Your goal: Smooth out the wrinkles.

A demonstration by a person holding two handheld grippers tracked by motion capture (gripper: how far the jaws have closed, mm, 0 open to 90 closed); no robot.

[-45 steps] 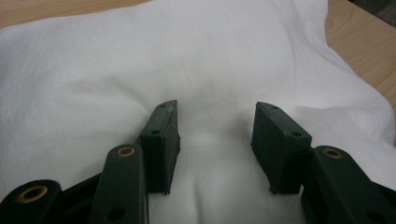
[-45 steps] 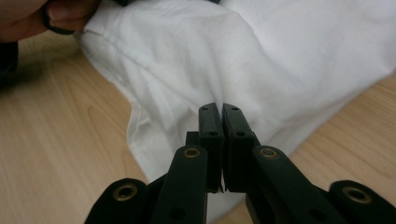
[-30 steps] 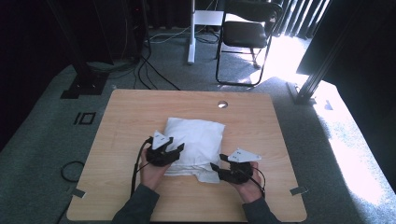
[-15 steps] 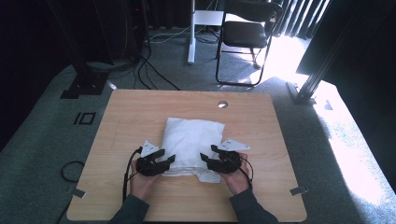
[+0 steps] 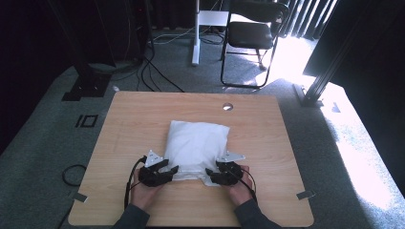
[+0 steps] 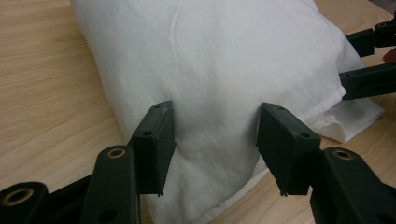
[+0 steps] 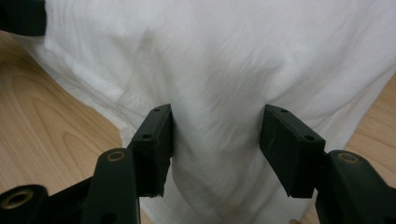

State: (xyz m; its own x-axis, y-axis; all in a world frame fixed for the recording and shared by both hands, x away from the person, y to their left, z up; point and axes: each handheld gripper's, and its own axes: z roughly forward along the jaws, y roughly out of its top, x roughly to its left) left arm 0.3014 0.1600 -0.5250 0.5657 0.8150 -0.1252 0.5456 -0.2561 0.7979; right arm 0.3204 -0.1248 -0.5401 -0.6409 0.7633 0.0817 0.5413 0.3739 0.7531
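Your pillow [image 5: 198, 143] lies flat in the middle of the worktop [image 5: 129, 124], near edge toward you, with a loose flap of its white case [image 6: 348, 123] trailing out beneath. Left gripper [image 5: 168, 171] is at the near left corner, right gripper [image 5: 213, 174] at the near right, and on each the fingers [image 6: 156, 140] stand apart with soft fabric bulging between them, not yet pinched. The right fingers have just been closing in a little on that fabric. Here's the risk: clamp now and you may catch only the thin case, so the filling slides. Pull unevenly and one corner slips free, twisting the pillow.
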